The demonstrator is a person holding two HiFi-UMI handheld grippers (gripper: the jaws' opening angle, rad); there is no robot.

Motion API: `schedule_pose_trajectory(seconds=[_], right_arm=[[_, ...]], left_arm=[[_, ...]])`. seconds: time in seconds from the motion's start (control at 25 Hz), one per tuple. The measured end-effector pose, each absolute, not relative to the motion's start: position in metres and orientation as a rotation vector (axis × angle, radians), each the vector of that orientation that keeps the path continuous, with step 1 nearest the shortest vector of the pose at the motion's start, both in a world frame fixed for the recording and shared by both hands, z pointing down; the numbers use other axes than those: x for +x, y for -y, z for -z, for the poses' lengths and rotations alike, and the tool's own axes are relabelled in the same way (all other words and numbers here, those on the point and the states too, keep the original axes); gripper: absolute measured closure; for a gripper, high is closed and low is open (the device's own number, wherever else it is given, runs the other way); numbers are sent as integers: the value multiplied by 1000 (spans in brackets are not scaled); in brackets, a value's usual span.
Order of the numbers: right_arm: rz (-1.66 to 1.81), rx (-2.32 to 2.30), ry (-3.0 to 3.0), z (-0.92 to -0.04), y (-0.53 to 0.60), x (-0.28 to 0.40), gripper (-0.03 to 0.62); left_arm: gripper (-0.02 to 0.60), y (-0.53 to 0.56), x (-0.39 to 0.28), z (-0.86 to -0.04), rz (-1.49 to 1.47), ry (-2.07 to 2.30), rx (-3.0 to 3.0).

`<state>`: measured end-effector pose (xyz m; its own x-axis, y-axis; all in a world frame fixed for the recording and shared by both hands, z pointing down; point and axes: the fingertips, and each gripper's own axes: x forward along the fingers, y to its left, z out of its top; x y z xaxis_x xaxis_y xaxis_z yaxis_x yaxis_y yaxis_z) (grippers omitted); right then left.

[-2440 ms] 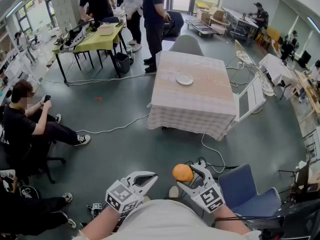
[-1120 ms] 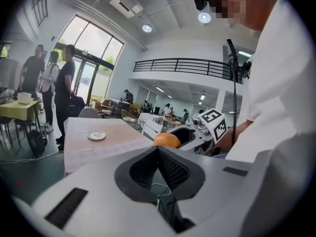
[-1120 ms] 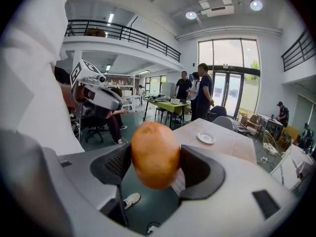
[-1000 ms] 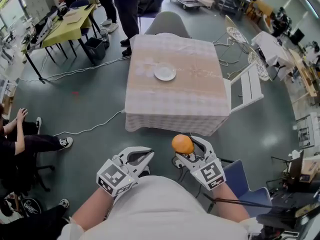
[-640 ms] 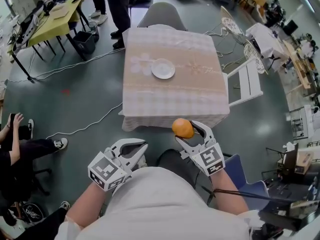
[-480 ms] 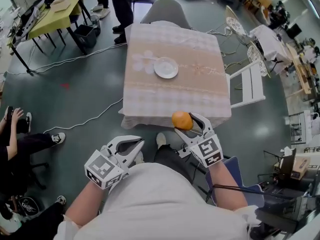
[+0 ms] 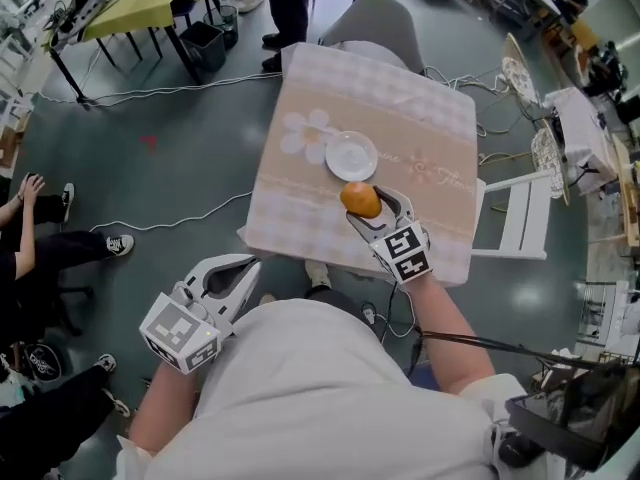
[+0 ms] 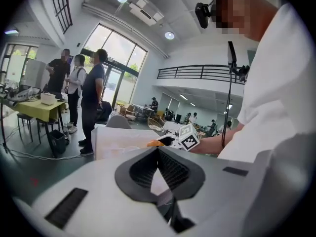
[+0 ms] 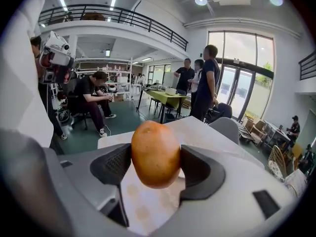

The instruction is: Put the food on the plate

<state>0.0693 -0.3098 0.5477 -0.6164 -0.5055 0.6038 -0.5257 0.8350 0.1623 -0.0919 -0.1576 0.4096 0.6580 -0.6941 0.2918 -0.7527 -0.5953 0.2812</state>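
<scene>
- Left gripper (image 7: pixel 235 271): you hold it low at your side, over the floor and off the near-left corner of the tabletop (image 7: pixel 425 108). Its fingers (image 8: pixel 173 171) are pressed together tip to tip with nothing between them. It has no part in this step and is parked clear of the carrying arm.
- Plate (image 7: pixel 351 155): white and empty, it lies on the checked cloth near the middle of the tabletop. It is the target.
- Food (image 7: pixel 360 199): a rounded orange-brown piece, carried over the tabletop. In the head view it sits right at the plate's near rim, not yet over the centre. How high it hangs above the cloth is hard to judge from so steep a view.
- Right gripper (image 7: pixel 372 208): your arm reaches across the tabletop's near edge. The fingers (image 9: pixel 200 174) are clenched on the food's two sides at about its widest part, so the underside hangs free and can meet the plate first.
- Step in hand, as a judgement: the carry is nearly done. What is left is a short advance to the plate's centre, a gentle lowering, and then release. A round piece let go too high may roll off.
- White folding chair (image 7: pixel 515 218): it stands beside the tabletop's right edge, outside your reach path.
</scene>
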Motion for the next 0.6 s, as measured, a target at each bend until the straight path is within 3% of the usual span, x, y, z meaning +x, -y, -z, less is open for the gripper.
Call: schedule_pose_trajectory(seconds=[0.6], right_arm=[[-86,542,2313,-654,454,74,267]], left_arm=[[572,225,-49,-413,-259,1399,2271]])
